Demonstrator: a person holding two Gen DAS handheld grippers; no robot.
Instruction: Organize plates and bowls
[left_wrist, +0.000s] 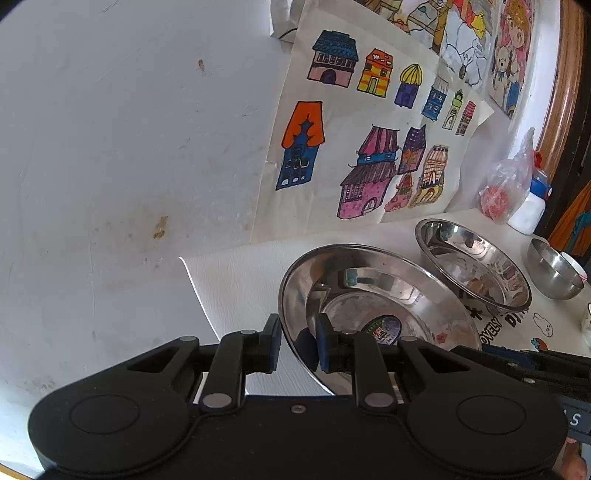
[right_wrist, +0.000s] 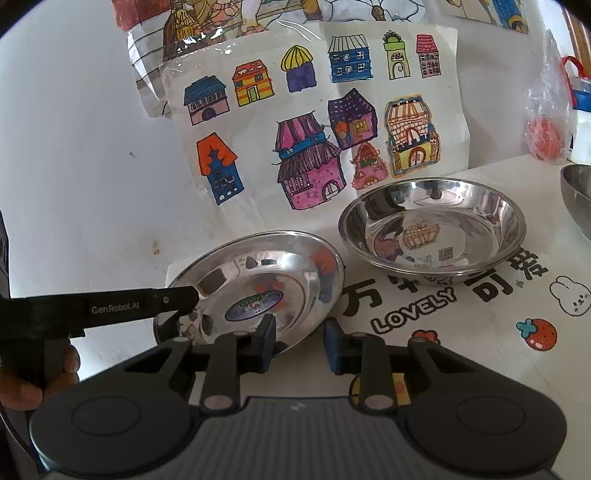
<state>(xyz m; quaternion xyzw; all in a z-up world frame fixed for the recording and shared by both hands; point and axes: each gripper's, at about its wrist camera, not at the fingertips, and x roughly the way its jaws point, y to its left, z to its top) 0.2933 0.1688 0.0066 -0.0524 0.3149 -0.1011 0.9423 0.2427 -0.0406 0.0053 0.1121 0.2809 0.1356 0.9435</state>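
A shallow steel plate (left_wrist: 373, 291) (right_wrist: 258, 277) with a round sticker lies at the table's left end. My left gripper (left_wrist: 298, 343) straddles its left rim, one pad outside and one inside, shut on the rim; in the right wrist view its fingers (right_wrist: 181, 295) clamp that edge from above and below. My right gripper (right_wrist: 298, 345) stands at the plate's near right rim, which runs between its pads, and white cloth shows in the gap, so it is open. A deeper steel dish (left_wrist: 476, 266) (right_wrist: 432, 229) sits to the right. A small steel bowl (left_wrist: 554, 273) (right_wrist: 580, 192) is farther right.
A white tablecloth (right_wrist: 480, 332) with printed lettering, a rabbit and a strawberry covers the table. Children's house drawings (right_wrist: 314, 129) hang on the wall right behind the dishes. A plastic bag (left_wrist: 506, 192) holding something red and a white bottle (left_wrist: 528, 210) stand at the back right. A hand (right_wrist: 22, 391) holds the left gripper.
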